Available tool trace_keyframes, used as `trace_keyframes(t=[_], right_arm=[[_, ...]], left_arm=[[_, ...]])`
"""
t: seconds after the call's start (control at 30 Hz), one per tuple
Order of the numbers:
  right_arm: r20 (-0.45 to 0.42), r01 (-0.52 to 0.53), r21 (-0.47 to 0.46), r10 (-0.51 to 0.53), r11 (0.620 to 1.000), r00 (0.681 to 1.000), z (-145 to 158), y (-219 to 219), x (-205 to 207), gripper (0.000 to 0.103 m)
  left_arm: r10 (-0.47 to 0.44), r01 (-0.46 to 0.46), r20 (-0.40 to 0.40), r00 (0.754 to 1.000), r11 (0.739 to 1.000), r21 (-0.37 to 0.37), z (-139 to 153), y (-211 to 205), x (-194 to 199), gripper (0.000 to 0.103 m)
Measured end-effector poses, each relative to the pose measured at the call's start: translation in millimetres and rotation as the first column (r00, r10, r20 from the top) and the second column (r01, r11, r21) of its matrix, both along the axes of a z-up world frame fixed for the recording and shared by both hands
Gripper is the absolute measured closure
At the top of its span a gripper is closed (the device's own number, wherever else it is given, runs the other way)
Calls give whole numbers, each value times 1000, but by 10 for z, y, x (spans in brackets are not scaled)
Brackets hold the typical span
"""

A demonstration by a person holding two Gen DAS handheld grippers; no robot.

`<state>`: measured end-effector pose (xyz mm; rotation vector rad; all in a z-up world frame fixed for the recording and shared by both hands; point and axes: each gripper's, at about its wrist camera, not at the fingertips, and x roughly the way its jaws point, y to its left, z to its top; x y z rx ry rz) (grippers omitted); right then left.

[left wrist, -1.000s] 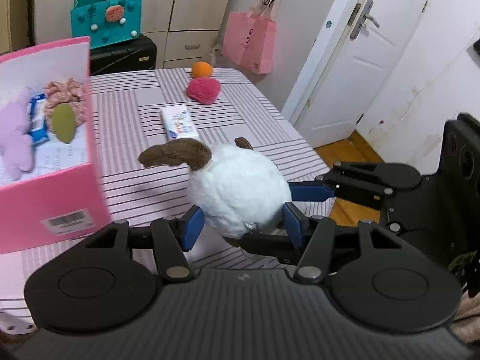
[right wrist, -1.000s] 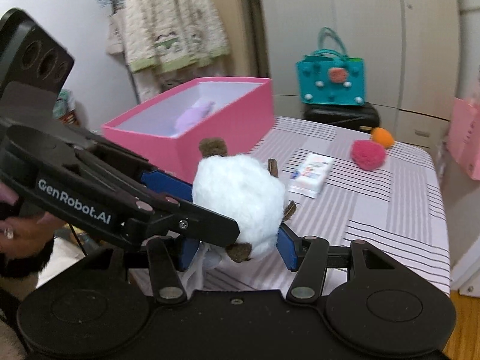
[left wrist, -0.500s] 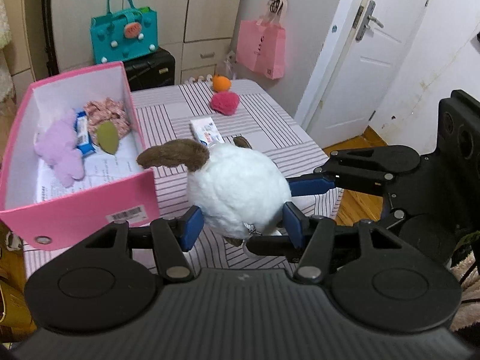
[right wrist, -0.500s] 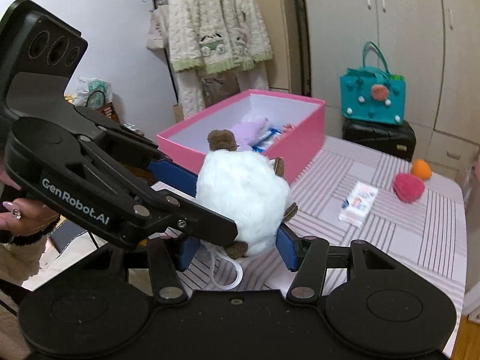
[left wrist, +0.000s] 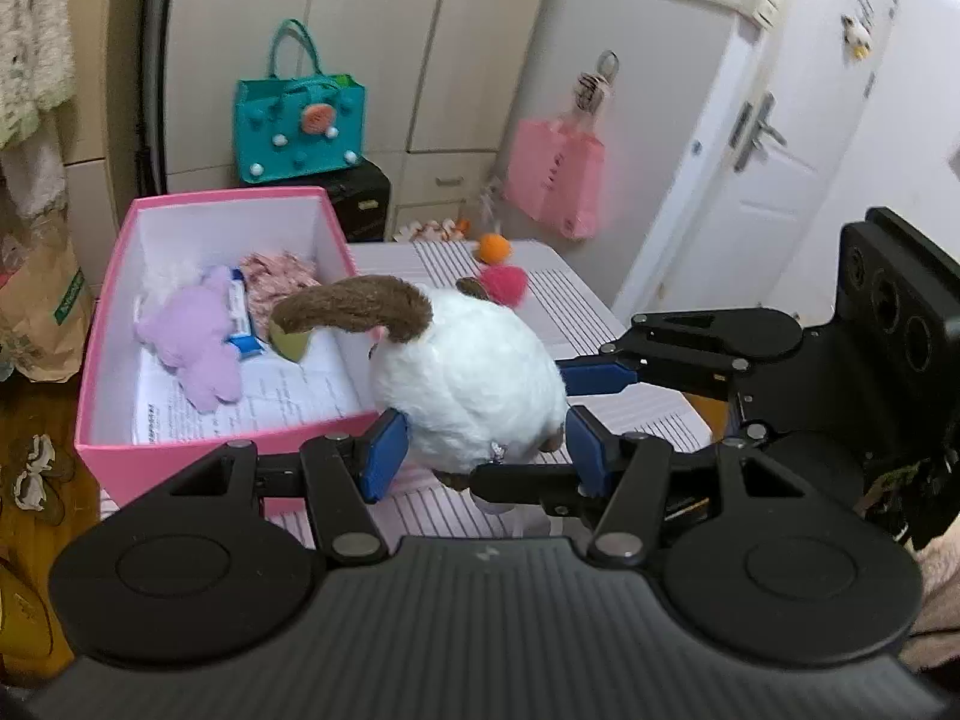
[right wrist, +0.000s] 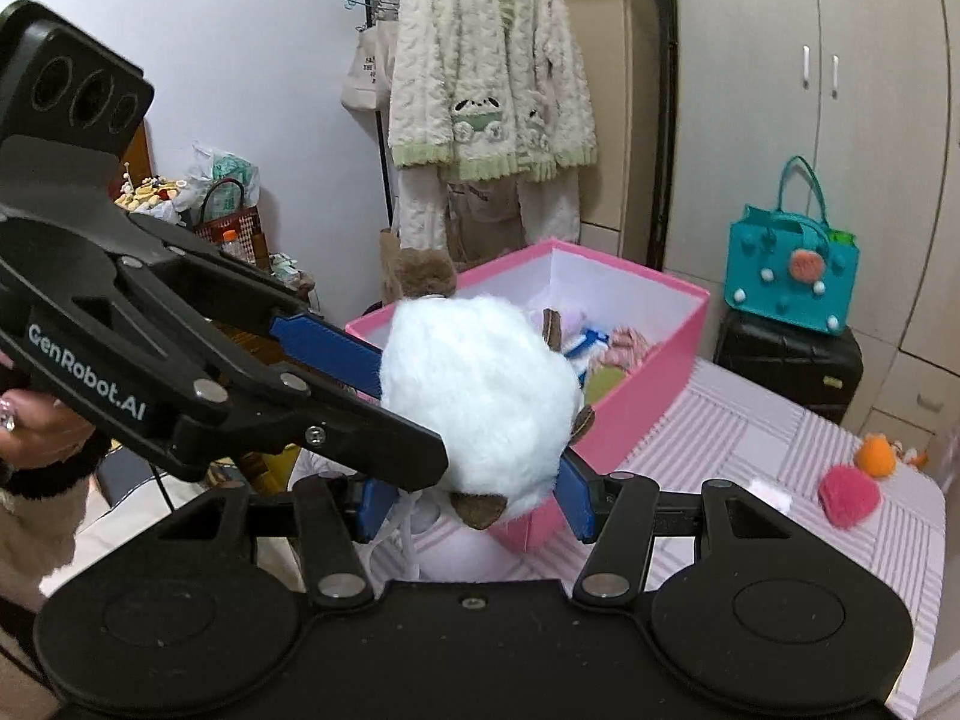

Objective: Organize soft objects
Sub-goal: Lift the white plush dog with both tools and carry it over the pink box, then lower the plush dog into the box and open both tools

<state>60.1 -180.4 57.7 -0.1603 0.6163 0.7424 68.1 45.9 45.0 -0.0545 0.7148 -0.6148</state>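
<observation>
A round white plush toy (left wrist: 468, 390) with brown ears and a brown tail hangs in the air, held from two sides. My left gripper (left wrist: 485, 450) is shut on its lower part, and my right gripper (right wrist: 474, 501) clamps the same plush toy (right wrist: 480, 402) crosswise. The toy hovers over the near corner of an open pink box (left wrist: 210, 444), also in the right wrist view (right wrist: 636, 396). In the box lie a purple plush (left wrist: 192, 354), a floral scrunchie (left wrist: 276, 282) and a blue-white packet (left wrist: 240, 324). The toy hides part of the box's contents.
On the striped table (right wrist: 750, 480) lie a pink pompom (right wrist: 849, 495) and an orange ball (right wrist: 876, 453). Behind stand a teal bag (left wrist: 300, 120) on a black case and a pink bag (left wrist: 555, 180) hung by the door. A fluffy coat (right wrist: 486, 78) hangs on a rack.
Both grippers have risen with the plush toy and drawn toward the pink box. The box's inside now shows from higher up.
</observation>
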Motion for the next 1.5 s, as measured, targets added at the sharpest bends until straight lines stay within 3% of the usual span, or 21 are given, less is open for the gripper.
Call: trace_keyframes(t=[0.23,0.53,0.7,0.9,1.03,1.1,1.2,1.33,1.5], right_arm=[[72,-30,-20,31,999,997,96,259,290,42],[90,-55,14,54,998,994,148,454,840,43],[62,-53,26,52,998,997,76,515,1270,43],[46,-58,-85,62,995,997,-113,676,1698,43],[-2,-33,-98,33,995,999,-220,699,1996,44],[13,-18,-123,20,992,1000,-268,746,2094,46],[5,-38,-155,40,987,999,-353,839,2209,59],[56,-74,-225,89,972,994,-428,987,2198,62],[91,-54,-282,83,958,992,-475,1041,2214,62]], left_arm=[[76,-75,23,997,996,-39,39,243,327,47],[144,-141,54,988,989,-53,71,407,812,47],[188,-188,-4,982,981,-55,-31,444,1301,47],[196,-210,-137,971,973,-98,-347,507,1905,46],[198,-222,-192,961,968,-113,-498,528,2159,47],[211,-233,-190,959,967,-103,-553,529,2230,47],[232,-247,-166,958,966,-74,-615,501,2262,48],[212,-234,-191,958,967,-100,-687,491,2324,49],[226,-243,-170,959,967,-82,-693,494,2275,48]])
